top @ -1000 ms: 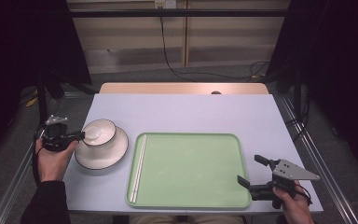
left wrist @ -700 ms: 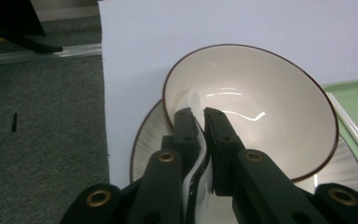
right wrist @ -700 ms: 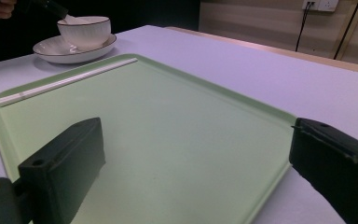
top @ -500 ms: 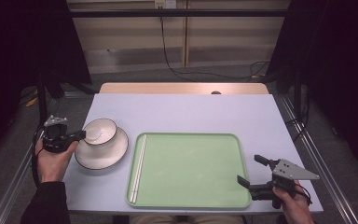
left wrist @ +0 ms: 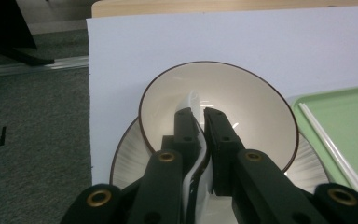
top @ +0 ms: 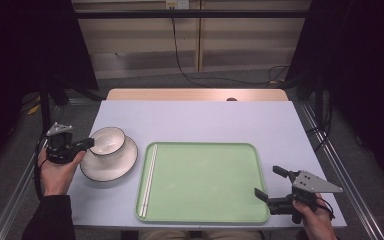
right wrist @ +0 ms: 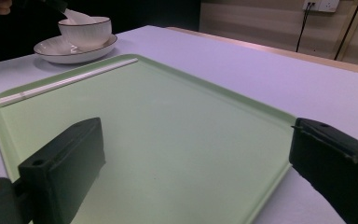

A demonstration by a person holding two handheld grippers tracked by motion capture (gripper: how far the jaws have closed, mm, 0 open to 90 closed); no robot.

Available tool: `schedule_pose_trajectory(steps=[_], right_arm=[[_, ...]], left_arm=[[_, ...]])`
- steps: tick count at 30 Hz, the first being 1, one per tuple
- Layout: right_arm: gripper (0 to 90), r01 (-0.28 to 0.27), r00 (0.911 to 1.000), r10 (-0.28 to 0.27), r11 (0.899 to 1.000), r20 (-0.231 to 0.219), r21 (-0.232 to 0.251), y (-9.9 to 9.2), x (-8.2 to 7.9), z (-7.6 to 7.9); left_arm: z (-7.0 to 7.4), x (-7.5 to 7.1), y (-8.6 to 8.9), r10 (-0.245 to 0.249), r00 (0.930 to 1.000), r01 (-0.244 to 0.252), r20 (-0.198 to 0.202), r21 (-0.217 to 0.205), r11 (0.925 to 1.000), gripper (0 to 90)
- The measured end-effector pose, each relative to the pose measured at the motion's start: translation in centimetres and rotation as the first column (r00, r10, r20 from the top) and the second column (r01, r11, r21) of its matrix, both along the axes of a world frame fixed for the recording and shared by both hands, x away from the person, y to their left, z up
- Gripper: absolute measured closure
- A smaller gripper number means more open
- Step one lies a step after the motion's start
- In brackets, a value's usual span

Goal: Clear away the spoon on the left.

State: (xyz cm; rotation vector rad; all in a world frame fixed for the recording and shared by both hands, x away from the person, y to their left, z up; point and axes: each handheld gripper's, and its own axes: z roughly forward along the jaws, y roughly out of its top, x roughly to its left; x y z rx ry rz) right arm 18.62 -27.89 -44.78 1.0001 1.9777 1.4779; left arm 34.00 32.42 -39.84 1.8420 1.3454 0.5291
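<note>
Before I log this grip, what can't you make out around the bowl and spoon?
- Spoon: left gripper view, handle hidden by the jaws of the left gripper.
- Plate: high view, middle covered by the bowl.
- Chopsticks: high view, too thin to count.

left claw [left wrist: 196,133] just closed on white spoon [left wrist: 192,100] in bowl [left wrist: 256,109].

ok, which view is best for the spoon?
Left gripper view: the white spoon sits close up, clamped between the jaws over the bowl. In the right gripper view it is a distant sliver; in the high view, barely discernible.
</note>
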Motion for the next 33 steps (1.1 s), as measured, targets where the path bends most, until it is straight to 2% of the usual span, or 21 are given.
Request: schedule_pose_trajectory(steps=[3, 4, 7, 13, 15, 16, 18, 19, 22, 23, 26, 27, 29, 33], right_arm=[[3.1, 0.0, 1.0, 0.0, 1.0, 0.0, -0.001, 0.0, 0.0, 0.0], [3.1, 0.001, 1.0, -0.001, 1.0, 0.0, -0.001, 0.0, 0.0, 0.0], [3.1, 0.002, 1.0, -0.002, 1.0, 0.0, 0.0, 0.0, 0.0, 0.0], [3.1, 0.002, 1.0, -0.002, 1.0, 0.0, 0.0, 0.0, 0.0, 0.0], [3.1, 0.001, 1.0, -0.001, 1.0, 0.0, 0.0, 0.0, 0.0, 0.0], [3.1, 0.0, 1.0, 0.0, 1.0, 0.002, -0.001, 0.0, 0.0, 0.0], [3.1, 0.0, 1.0, 0.0, 1.0, 0.001, 0.0, 0.0, 0.0, 0.0], [3.1, -0.001, 1.0, 0.001, 1.0, 0.001, 0.0, 0.0, 0.0, 0.0], [3.1, -0.002, 1.0, 0.002, 1.0, 0.001, -0.001, 0.0, 0.0, 0.0], [3.1, -0.001, 1.0, 0.002, 1.0, 0.005, -0.003, 0.0, 0.0, 0.1], [3.1, -0.003, 1.0, 0.003, 1.0, 0.003, 0.002, 0.0, 0.0, 0.1], [3.1, -0.002, 1.0, 0.002, 1.0, 0.002, 0.0, 0.0, 0.0, 0.1], [3.1, -0.003, 1.0, 0.003, 1.0, 0.001, -0.001, 0.0, 0.0, 0.0], [3.1, -0.002, 1.0, 0.003, 1.0, 0.004, -0.003, 0.1, 0.0, 0.0]], left_arm=[[0.0, -0.1, 0.1, 0.008, 1.0, -0.008, -0.005, 0.01, 0.9999, 84.3], [0.0, -0.2, 0.2, 0.012, 0.9999, -0.012, -0.002, -0.007, 0.9999, 84.4], [0.4, -0.5, 0.1, 0.013, 0.9997, -0.012, 0.021, -0.009, 0.9999, 84.3], [1.7, -1.2, -1.0, -0.014, 0.9979, 0.014, 0.063, 0.002, 0.9999, 84.3], [1.9, -1.3, -1.2, -0.023, 0.9981, 0.024, 0.057, -0.002, 0.9997, 84.3], [2.0, -1.4, -1.3, -0.03, 0.9976, 0.031, 0.062, -0.011, 0.9995, 84.3], [2.2, -1.6, -1.8, -0.027, 0.9969, 0.027, 0.074, 0.002, 0.9996, 84.3], [2.4, -1.6, -2.0, -0.036, 0.9962, 0.037, 0.08, -0.012, 0.9992, 84.3], [2.6, -1.8, -2.3, -0.039, 0.9954, 0.041, 0.087, -0.013, 0.9991, 84.3], [2.8, -1.9, -2.4, -0.061, 0.9944, 0.063, 0.087, -0.025, 0.9977, 84.3], [3.0, -2.0, -2.6, -0.066, 0.9936, 0.068, 0.091, -0.018, 0.9975, 84.3], [3.2, -2.2, -2.8, -0.08, 0.9919, 0.084, 0.099, -0.034, 0.9959, 84.4], [3.4, -2.3, -3.2, -0.085, 0.991, 0.087, 0.103, -0.018, 0.9961, 84.3], [3.7, -2.3, -3.7, -0.1, 0.9895, 0.103, 0.105, -0.03, 0.9942, 84.3]])
